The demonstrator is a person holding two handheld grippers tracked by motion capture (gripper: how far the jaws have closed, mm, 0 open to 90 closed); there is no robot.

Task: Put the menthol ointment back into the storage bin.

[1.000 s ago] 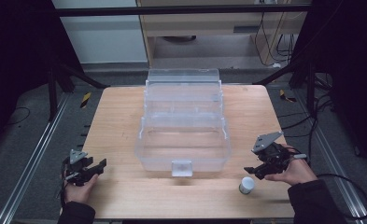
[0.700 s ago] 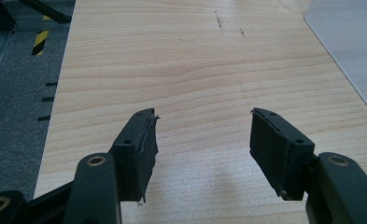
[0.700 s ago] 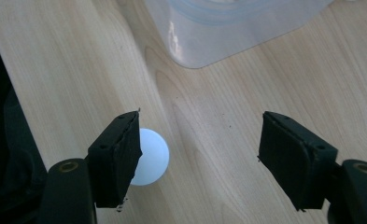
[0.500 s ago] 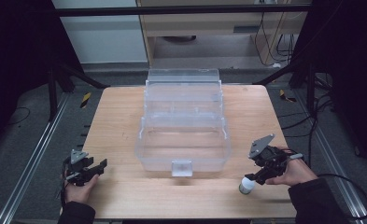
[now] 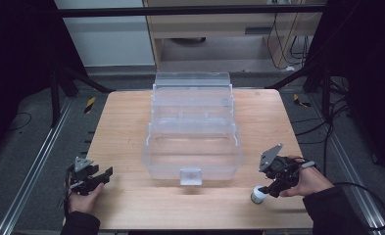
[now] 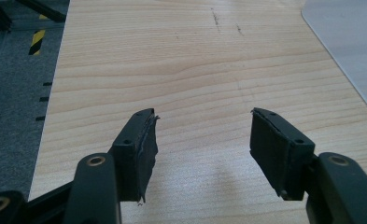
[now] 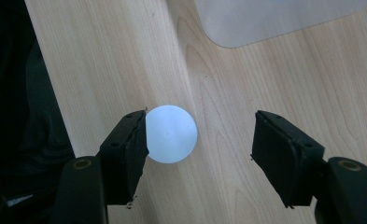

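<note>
- Nearest the camera, the right gripper point(image 7: 197, 140) straddles a small white round container point(image 7: 171, 133) near the front edge of the wooden table point(image 5: 131, 122); one pad sits against the container's side, the other stands clear of it with bare wood between, so nothing is clamped yet.
- Its jaws have just been closing, the container between them. A second ago the same gripper hung farther from the table's front edge, with the container lying apart, on the side toward the person; it has since dropped over it. The likely reading: a pick-up is about to be completed.
- Across the table, the left gripper point(image 5: 93, 178) rests at the near left corner, unmoved from a second ago, jaws spread wide over empty wood and holding nothing.
- Beyond both grippers and between them stands the clear tiered plastic box point(image 5: 192, 128), lid open, its trays stepped away from the person; it looks empty. From the right gripper's own camera a corner of it point(image 7: 284, 16) shows ahead of the jaws, the probable destination once the container is lifted.
</note>
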